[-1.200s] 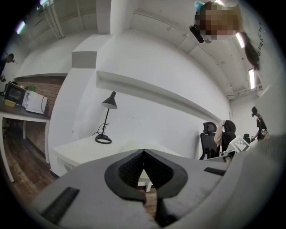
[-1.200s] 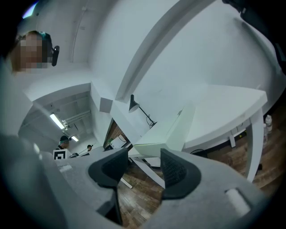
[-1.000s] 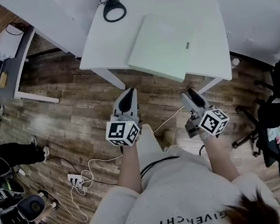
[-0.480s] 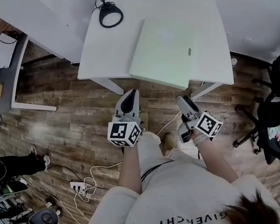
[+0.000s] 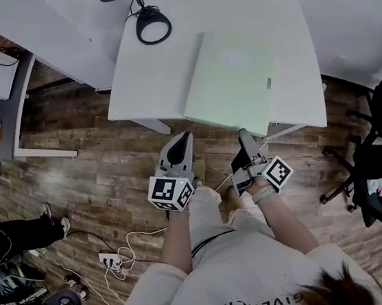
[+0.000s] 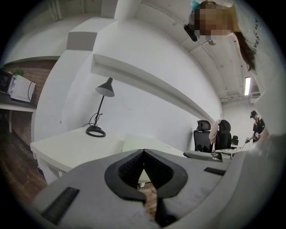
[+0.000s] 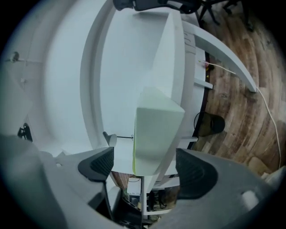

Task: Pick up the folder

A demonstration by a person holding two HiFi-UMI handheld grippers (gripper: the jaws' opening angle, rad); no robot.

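Observation:
A pale green folder (image 5: pixel 234 81) lies flat on the white table (image 5: pixel 147 78), its near corner jutting over the front edge. Both grippers hover over the wooden floor, just short of that edge. My left gripper (image 5: pixel 185 138) points at the table with its jaws shut and nothing in them; in the left gripper view (image 6: pixel 143 152) the folder (image 6: pixel 147 142) lies ahead on the table. My right gripper (image 5: pixel 244 147) is rolled onto its side and its jaws are opening. In the right gripper view (image 7: pixel 145 167) the folder's corner (image 7: pixel 154 134) lies ahead between the jaws, clear of both pads.
A black desk lamp (image 5: pixel 153 25) stands at the table's far left corner. Black office chairs (image 5: pixel 381 125) stand to the right. A power strip with cables (image 5: pixel 111 260) lies on the floor at lower left. Another desk (image 5: pixel 2 75) is at the far left.
Both grippers have come closer to the table's front edge. The right gripper has rolled onto its side and its jaws have spread wide.

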